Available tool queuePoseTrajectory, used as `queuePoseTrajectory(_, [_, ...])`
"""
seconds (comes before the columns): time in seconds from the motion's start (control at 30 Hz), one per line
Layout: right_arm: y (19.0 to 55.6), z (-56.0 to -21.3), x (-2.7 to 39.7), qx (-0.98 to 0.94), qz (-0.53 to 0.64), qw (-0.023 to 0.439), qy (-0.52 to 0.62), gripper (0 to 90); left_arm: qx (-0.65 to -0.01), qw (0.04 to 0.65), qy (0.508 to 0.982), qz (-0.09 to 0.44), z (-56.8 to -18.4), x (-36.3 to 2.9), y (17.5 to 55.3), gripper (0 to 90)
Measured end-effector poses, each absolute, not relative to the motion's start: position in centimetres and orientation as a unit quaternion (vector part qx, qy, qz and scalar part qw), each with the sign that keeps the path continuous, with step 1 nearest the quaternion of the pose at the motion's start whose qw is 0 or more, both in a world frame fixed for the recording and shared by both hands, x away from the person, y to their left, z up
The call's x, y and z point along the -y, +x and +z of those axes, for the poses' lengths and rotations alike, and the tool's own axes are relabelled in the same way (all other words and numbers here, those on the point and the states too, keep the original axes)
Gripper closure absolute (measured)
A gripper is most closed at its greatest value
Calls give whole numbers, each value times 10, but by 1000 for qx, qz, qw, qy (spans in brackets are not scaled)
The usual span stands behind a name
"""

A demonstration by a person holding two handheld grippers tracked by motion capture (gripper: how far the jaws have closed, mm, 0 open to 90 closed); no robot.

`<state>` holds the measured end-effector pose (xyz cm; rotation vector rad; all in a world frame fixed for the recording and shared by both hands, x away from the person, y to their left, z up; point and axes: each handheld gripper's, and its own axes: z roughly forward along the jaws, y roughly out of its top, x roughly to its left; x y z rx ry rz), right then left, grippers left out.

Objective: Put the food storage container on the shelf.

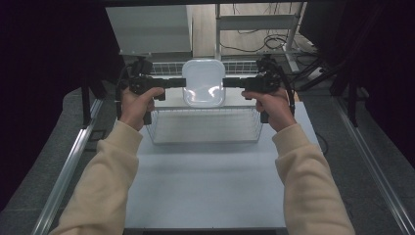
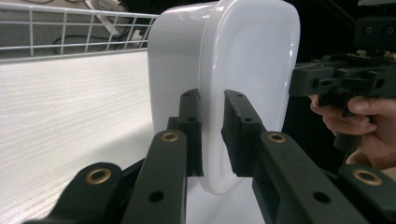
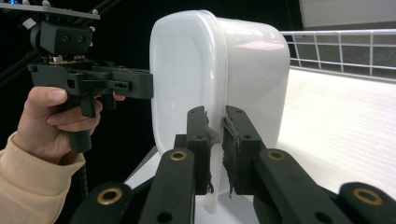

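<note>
A white translucent plastic container (image 1: 204, 82) is held in the air above a wire basket (image 1: 204, 125). My left gripper (image 1: 183, 82) is shut on its left rim, and my right gripper (image 1: 225, 82) is shut on its right rim. In the left gripper view the container (image 2: 243, 60) stands on edge, its rim pinched between the left gripper (image 2: 211, 128) jaws. In the right gripper view the container (image 3: 219, 70) rim sits between the right gripper (image 3: 215, 140) jaws. Each gripper view also has the opposite hand and gripper beyond the container.
The wire basket stands on a white table (image 1: 205, 186), its far edge near a rack and cables on the floor behind. Metal rails (image 1: 68, 166) run along both sides of the table. The basket's wire wall (image 3: 341, 49) shows behind the container.
</note>
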<state>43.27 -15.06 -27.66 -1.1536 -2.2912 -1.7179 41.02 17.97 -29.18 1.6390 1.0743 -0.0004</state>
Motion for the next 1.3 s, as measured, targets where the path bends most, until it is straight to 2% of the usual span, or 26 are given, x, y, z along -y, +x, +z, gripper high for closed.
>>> queuePoseTrajectory(0.23, [451,-289,150,741,-537,37,-400,804,-471,538,699,-11,-302,-176,427,782])
queuePoseTrajectory(0.4, [463,-295,151,727,-543,60,-417,796,-479,554,680,-32,-306,-181,440,780])
queuePoseTrajectory(0.67, [491,-307,149,700,-531,106,-465,727,-513,570,634,-99,-322,-189,467,743])
queuePoseTrajectory(0.77, [498,-311,150,687,-536,123,-475,712,-520,575,622,-111,-327,-190,473,743])
queuePoseTrajectory(0.93, [504,-316,148,681,-530,131,-488,661,-533,573,610,-127,-334,-189,481,718])
queuePoseTrajectory(1.07, [506,-320,149,675,-533,137,-492,655,-531,576,609,-126,-336,-189,482,706])
queuePoseTrajectory(1.13, [505,-320,148,675,-534,136,-492,646,-527,573,616,-122,-336,-187,482,667])
queuePoseTrajectory(1.17, [504,-319,148,675,-534,131,-491,615,-526,573,617,-119,-336,-186,482,610])
queuePoseTrajectory(1.23, [501,-317,146,677,-537,114,-491,476,-527,576,617,-98,-334,-185,478,507])
queuePoseTrajectory(1.3, [492,-311,145,684,-543,83,-481,419,-524,577,623,-71,-329,-185,471,437])
